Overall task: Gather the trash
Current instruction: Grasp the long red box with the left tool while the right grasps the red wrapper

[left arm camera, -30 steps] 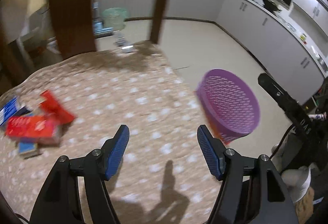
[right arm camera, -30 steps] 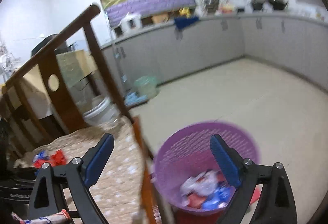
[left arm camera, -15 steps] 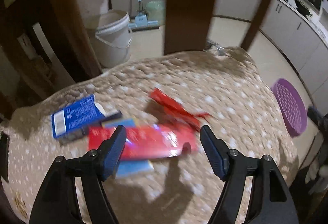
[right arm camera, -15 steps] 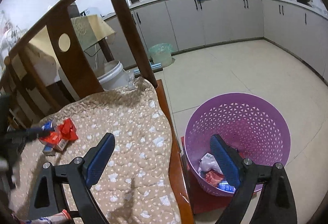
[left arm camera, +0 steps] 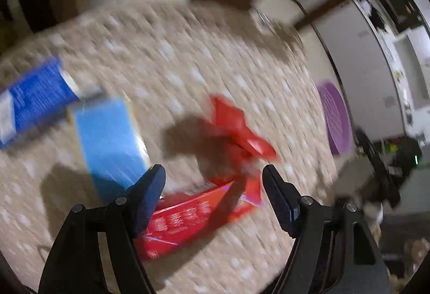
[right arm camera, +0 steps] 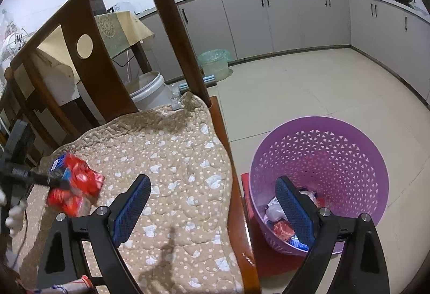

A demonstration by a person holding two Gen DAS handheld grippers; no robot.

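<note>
A heap of trash lies on the quilted seat cushion (left arm camera: pixel 166 57): a red box (left arm camera: pixel 185 216), a crumpled red wrapper (left arm camera: pixel 239 127), a light blue box (left arm camera: pixel 107 138) and a dark blue carton (left arm camera: pixel 29 100). My left gripper (left arm camera: pixel 213 183) is open right over the red box, its jaws either side of it. In the right wrist view the heap (right arm camera: pixel 75 183) is at the left with the left gripper's fingers reaching it. My right gripper (right arm camera: pixel 212 202) is open and empty, above the cushion edge beside the purple basket (right arm camera: pixel 322 149), which holds several wrappers.
The wooden chair back (right arm camera: pixel 102 73) rises behind the cushion. A white bucket (right arm camera: pixel 150 89) and a green-lined bin (right arm camera: pixel 215 63) stand on the tiled floor behind. Grey cabinets (right arm camera: pixel 295 22) line the far wall. The basket stands on a red mat (right arm camera: pixel 268 261).
My left gripper swung left from the basket side and came down close over the trash heap. My right gripper rose back a little; it stays open over the cushion edge and basket.
</note>
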